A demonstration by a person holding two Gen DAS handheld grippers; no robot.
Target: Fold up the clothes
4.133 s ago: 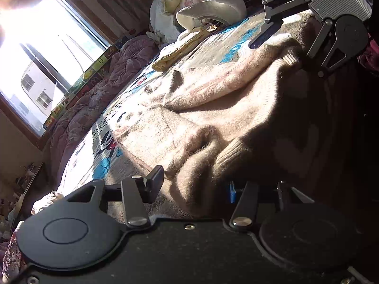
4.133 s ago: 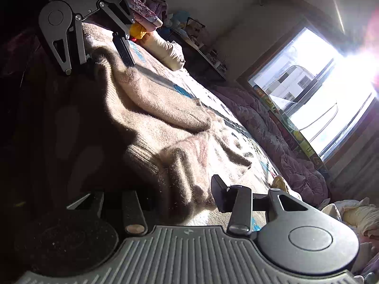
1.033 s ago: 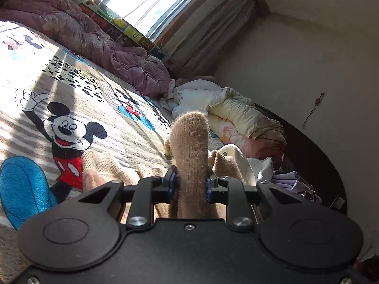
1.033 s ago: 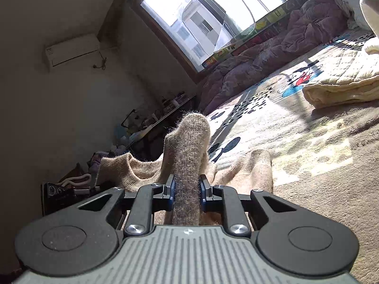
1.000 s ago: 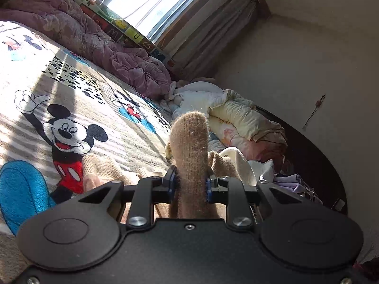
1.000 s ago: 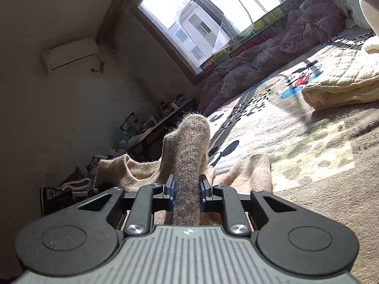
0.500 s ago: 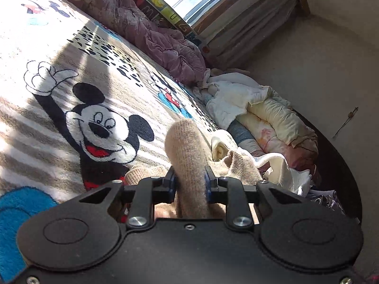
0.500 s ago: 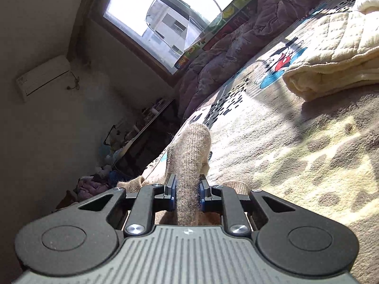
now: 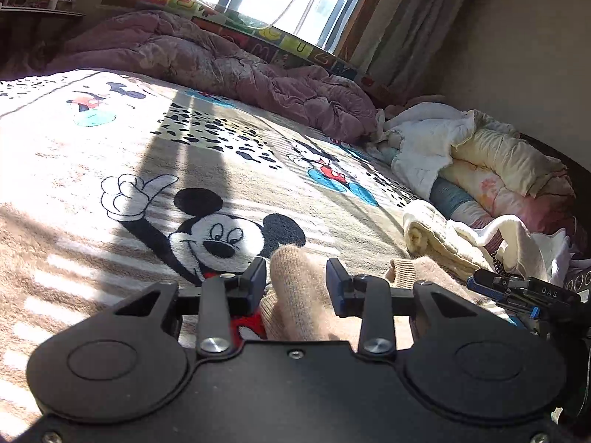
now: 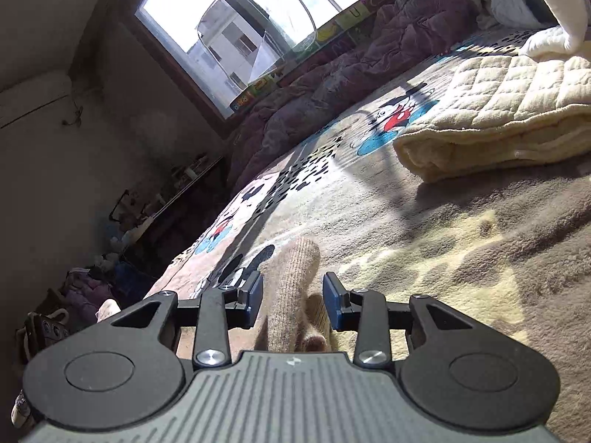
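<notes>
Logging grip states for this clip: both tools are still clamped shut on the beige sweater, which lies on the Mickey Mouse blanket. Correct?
Not quite. Both tools are open: the left tool and right tool each have their jaws spread, with a fold of the beige sweater standing loose between them, as each wrist view shows. The sweater does lie on the Mickey Mouse blanket.

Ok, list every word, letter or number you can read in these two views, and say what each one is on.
"DAS": on the black right claw, at the right edge of the left wrist view.
"U": on a tile of the colourful alphabet mat under the window.
Other mat letters: too blurred to read.
Mickey Mouse blanket: pictures only, no text.
</notes>
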